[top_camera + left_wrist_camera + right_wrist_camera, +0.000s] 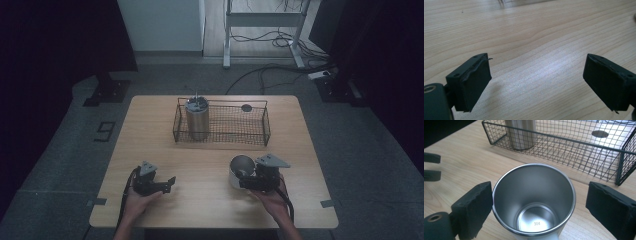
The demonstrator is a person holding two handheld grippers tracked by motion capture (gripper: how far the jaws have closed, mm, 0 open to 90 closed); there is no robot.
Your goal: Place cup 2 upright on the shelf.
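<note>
Jaws of our right gripper (pixel 537 202) flank the steel cup (pixel 534 200), the right one apart, while our left gripper (pixel 536 82) gapes over bare table (pixel 529 37).

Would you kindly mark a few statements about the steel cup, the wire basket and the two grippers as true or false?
1. The steel cup stands upright on the table, outside the wire basket. True.
2. The right gripper clamps the cup firmly. False: the cup sits between the jaws, but the right-hand pad stands clear of its rim.
3. The left gripper holds a lid. False: its jaws are open with bare table between them.
4. A steel tumbler stands in the left end of the basket. True.
5. The cup is full of water. False: it is empty, its bottom bare.
</note>
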